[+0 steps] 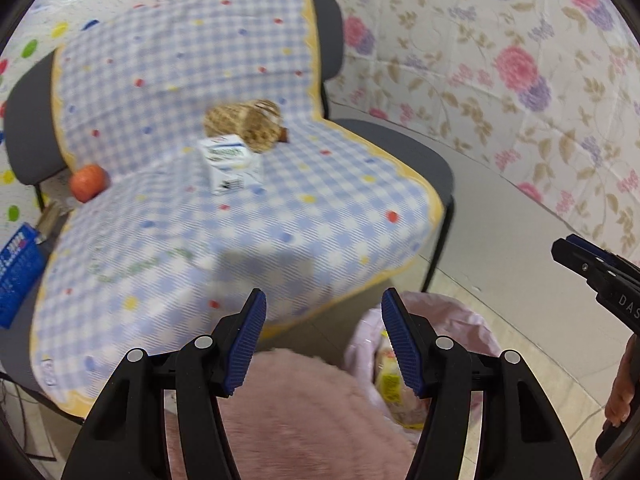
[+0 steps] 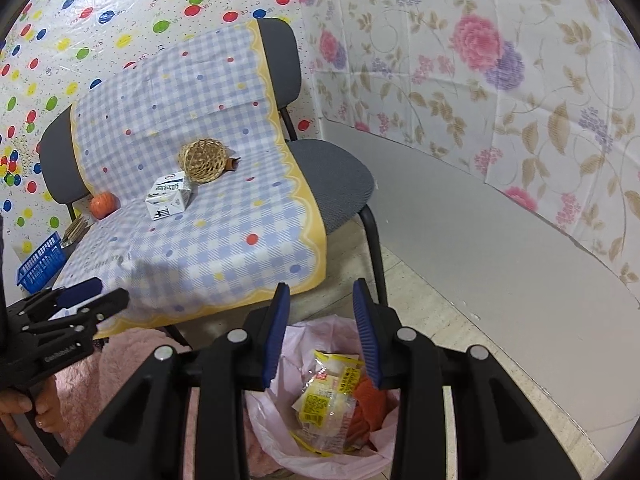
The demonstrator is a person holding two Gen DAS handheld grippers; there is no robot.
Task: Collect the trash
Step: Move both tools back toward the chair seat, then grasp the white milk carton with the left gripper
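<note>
Item: milk carton, small white box with blue print, lying on the checked cloth that covers the chair seat. It sits just in front of a woven ball, touching or nearly touching it; an orange fruit lies well apart to its left, at the fold of seat and back.

Item: trash bag, pink, open-mouthed, on the floor at the front right corner of the chair. Contents: a yellow-printed wrapper and something orange-red beneath it.

Key relation: the carton lies ahead of and above both pairs of tongs, towards the back of the seat. Its long axis runs roughly front to back, slightly slanted. Judged nearer to the left tongs, which face it almost squarely across the cloth; the right tongs sit further right, with the bag directly below.

Left tongs: wide apart, empty, nothing between the pads. Angled downward, over a pink fluffy rug by the chair's front edge.

Right tongs: partly apart, empty, pads clear of the wrapper below. Angled downward over the bag.

Judgement: carton likely the next pick; a forward reach over the seat is called for.
</note>
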